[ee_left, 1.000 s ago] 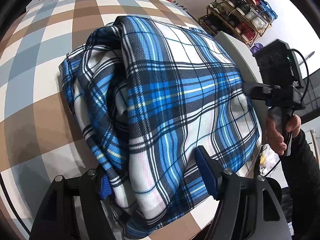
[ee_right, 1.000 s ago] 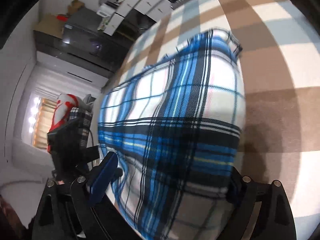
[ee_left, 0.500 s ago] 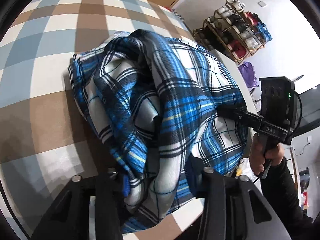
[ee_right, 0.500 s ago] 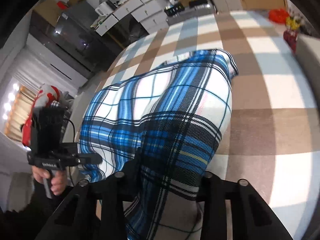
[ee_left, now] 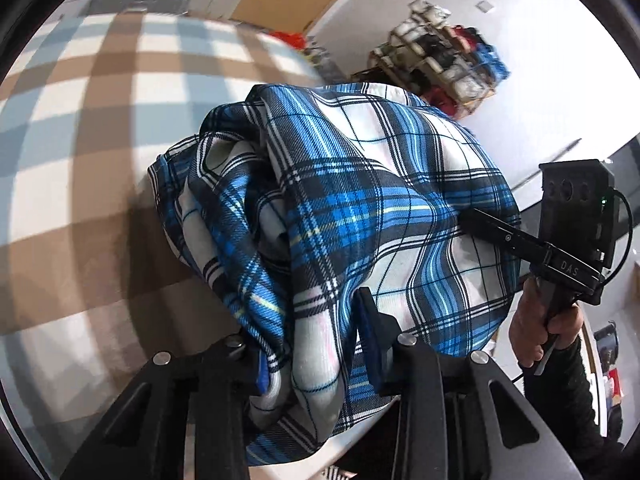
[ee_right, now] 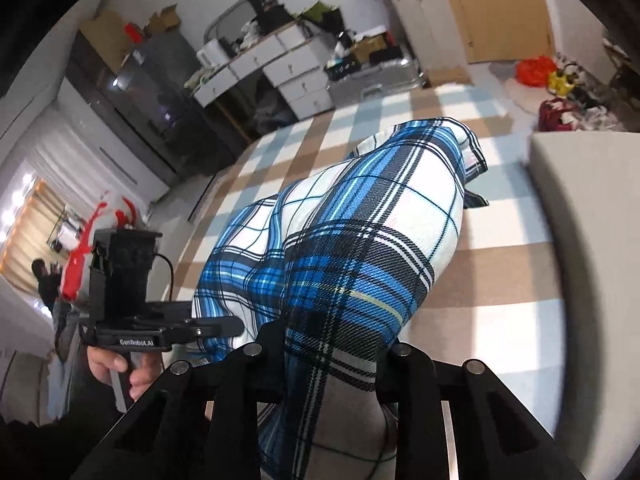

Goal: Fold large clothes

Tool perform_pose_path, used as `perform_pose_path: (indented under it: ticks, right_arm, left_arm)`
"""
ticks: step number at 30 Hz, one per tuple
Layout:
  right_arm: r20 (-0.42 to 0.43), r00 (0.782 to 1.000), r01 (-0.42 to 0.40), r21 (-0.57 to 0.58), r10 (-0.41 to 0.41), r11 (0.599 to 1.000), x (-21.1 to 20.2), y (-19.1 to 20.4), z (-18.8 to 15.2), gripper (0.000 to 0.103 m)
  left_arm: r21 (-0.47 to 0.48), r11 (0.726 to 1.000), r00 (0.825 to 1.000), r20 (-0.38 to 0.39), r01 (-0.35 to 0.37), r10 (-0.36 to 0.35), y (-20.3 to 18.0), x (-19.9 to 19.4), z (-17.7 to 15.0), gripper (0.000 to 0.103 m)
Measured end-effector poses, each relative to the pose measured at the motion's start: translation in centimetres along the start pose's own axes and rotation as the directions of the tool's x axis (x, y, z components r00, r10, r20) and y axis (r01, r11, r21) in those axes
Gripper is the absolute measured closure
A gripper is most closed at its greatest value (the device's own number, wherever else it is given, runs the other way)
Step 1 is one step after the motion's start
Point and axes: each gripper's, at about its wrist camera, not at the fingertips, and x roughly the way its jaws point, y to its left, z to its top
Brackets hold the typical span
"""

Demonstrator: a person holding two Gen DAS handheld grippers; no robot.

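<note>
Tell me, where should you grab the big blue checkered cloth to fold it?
Probably at its near edge, one bunched corner per gripper, coming from the person's side. The blue checkered cloth is wide and floppy, so two spread holds keep it from sagging. The left gripper and right gripper already pinch it there, jaws closing on fabric.

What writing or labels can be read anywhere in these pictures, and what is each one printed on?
"GenRobot.AI": white letters on the black body of the left tool, seen from the right wrist camera.
"DAS": pale letters on the black body of the right tool, seen from the left wrist camera.
Plaid garment: no writing visible.
Shoe rack and white drawers: any print is too small and blurred to read.
</note>
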Motion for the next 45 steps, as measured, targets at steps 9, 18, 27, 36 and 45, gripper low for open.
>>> perform_pose_path:
  ticks: [9, 18, 27, 36, 45]
  right_arm:
    - [0.067, 0.996, 0.064, 0.008, -0.064, 0.998, -10.6, -4.7, 0.6, 0.077]
    - [0.121, 0.982, 0.149, -0.022, -0.145, 0.989, -19.5, -13.6, 4.0, 0.077]
    - [-0.065, 0.941, 0.339, 0.154, -0.333, 0.928, -16.2, -27.5, 6.0, 0.063]
    - [-0.074, 0.863, 0.505, 0.176, -0.5, 0.845, -18.0, -30.7, 2.5, 0.024]
    - [0.081, 0.925, 0.368, 0.053, -0.371, 0.928, -19.2, -22.3, -0.8, 0.013]
  left_arm:
    - [0.135, 0.99, 0.998, 0.053, 0.026, -0.034, -9.1, 3.1, 2.4, 0.074]
    - [0.128, 0.987, 0.991, 0.085, 0.096, -0.107, -16.5, 9.7, 5.5, 0.074]
    - [0.119, 0.993, 0.995, 0.093, 0.012, -0.023, -17.9, 18.4, 5.1, 0.074]
    - [0.238, 0.968, 0.997, 0.038, -0.08, 0.073, -16.4, 16.7, 3.5, 0.072]
    - [0.294, 0.954, 0.992, 0.127, -0.058, 0.022, -19.9, 10.0, 7.3, 0.04]
